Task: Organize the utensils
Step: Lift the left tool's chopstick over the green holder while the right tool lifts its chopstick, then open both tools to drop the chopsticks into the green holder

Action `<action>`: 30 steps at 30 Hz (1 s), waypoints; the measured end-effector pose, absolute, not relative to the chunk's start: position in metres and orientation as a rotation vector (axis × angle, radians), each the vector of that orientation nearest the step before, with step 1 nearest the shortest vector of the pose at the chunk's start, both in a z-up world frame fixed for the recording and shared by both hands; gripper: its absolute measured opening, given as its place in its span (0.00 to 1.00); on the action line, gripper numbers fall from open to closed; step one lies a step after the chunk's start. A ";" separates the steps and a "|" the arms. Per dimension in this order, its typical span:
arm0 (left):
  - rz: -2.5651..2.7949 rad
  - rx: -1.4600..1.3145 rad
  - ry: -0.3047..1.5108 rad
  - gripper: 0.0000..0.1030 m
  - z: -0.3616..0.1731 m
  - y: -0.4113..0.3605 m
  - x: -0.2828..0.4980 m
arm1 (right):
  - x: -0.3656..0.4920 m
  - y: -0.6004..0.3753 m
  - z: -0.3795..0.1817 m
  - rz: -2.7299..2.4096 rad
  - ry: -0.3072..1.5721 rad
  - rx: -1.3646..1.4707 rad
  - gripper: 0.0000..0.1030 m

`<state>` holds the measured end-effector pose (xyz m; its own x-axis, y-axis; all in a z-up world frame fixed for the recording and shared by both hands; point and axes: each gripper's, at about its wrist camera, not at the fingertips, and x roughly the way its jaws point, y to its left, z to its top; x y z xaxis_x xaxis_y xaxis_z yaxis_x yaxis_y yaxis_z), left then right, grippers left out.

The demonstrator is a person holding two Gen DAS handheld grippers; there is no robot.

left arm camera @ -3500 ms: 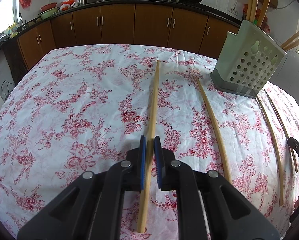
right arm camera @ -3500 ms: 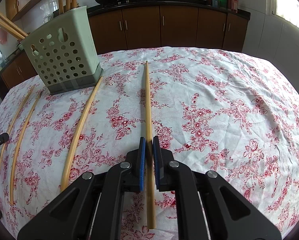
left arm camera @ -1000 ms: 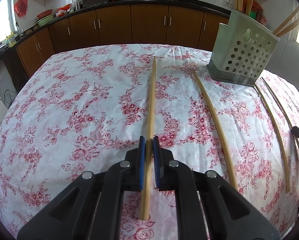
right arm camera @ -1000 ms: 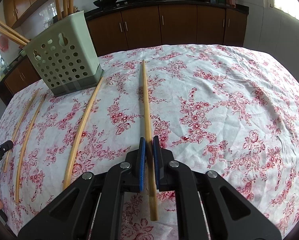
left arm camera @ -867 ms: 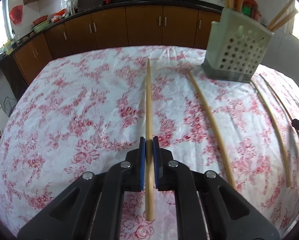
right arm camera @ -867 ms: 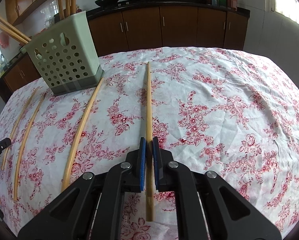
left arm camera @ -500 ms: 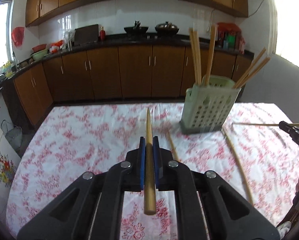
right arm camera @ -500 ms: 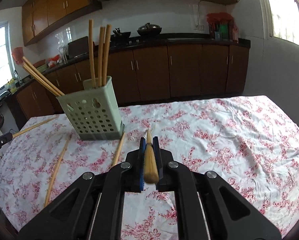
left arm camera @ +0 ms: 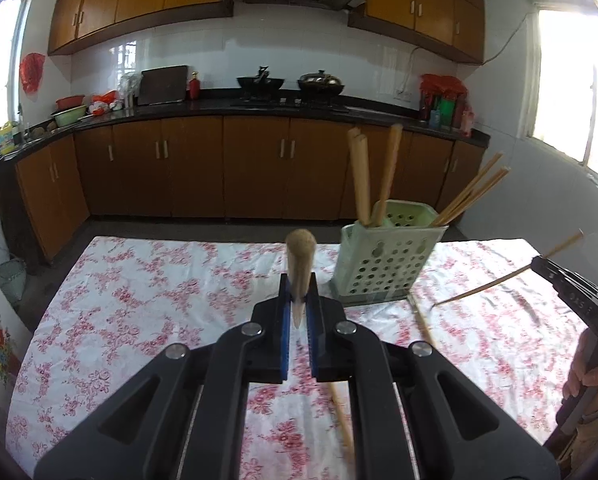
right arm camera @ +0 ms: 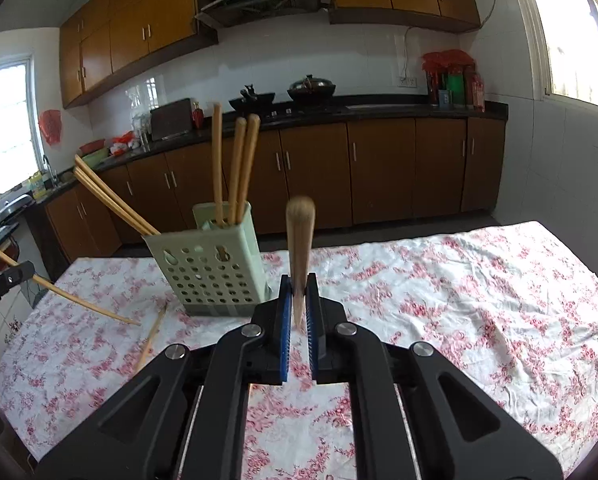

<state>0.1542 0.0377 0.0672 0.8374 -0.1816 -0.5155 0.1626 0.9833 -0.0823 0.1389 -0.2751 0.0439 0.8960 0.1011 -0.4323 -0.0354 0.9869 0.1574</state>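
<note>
Left wrist view: your left hand-held gripper (left arm camera: 298, 312) is pinching a chopstick (left arm camera: 299, 264) between its blue pads, and the stick points straight along the fingers toward the lens axis, so only its rounded end and a short foreshortened length show. Holding it this way keeps the stick in line with the gripper — the likely reason is that you can then aim the tip by aiming the wrist. The perforated green holder (left arm camera: 387, 260) stands on the bench (left arm camera: 139, 300) ahead and to the right, with several sticks already standing or leaning in it. One loose stick (left arm camera: 421, 324) lies on the floral cloth just beside the holder's base, and runs on beneath the gripper body.

Right wrist view: your right hand-held gripper (right arm camera: 297, 310) is likewise clamped on a second chopstick (right arm camera: 299, 240), again end-on to the camera. The holder (right arm camera: 211, 268) sits ahead and to the left. Note the left unit's stick (right arm camera: 59, 288) crossing the left edge, clear of the cloth.

Both held sticks are off the bench and short of the holder. Judged from this, the next step is transfer to the holder's open top — approach one hand at a time, since two long sticks converging on one opening could cross or knock the leaning ones.
</note>
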 end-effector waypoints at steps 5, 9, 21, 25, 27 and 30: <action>-0.278 -0.034 0.478 0.08 0.103 0.024 0.143 | 0.129 -0.273 0.090 0.146 0.348 0.174 0.08; -0.336 -0.035 0.412 0.08 0.133 0.010 0.140 | 0.123 -0.265 0.126 0.190 0.235 0.190 0.08; -0.255 -0.114 0.115 0.08 0.198 -0.025 0.177 | 0.160 -0.238 0.158 0.190 0.051 0.174 0.08; -0.233 -0.146 0.062 0.08 0.197 -0.032 0.203 | 0.184 -0.238 0.142 0.176 0.089 0.170 0.08; -0.222 -0.157 0.043 0.08 0.190 -0.038 0.217 | 0.194 -0.237 0.136 0.169 0.114 0.176 0.08; -0.222 -0.158 0.054 0.08 0.176 -0.046 0.235 | 0.204 -0.238 0.127 0.161 0.148 0.179 0.08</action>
<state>0.2352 -0.0461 0.1759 0.9740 -0.2236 -0.0362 0.2150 0.9631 -0.1620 0.2043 -0.2381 0.1266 0.9763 0.1723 -0.1313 -0.1460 0.9711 0.1888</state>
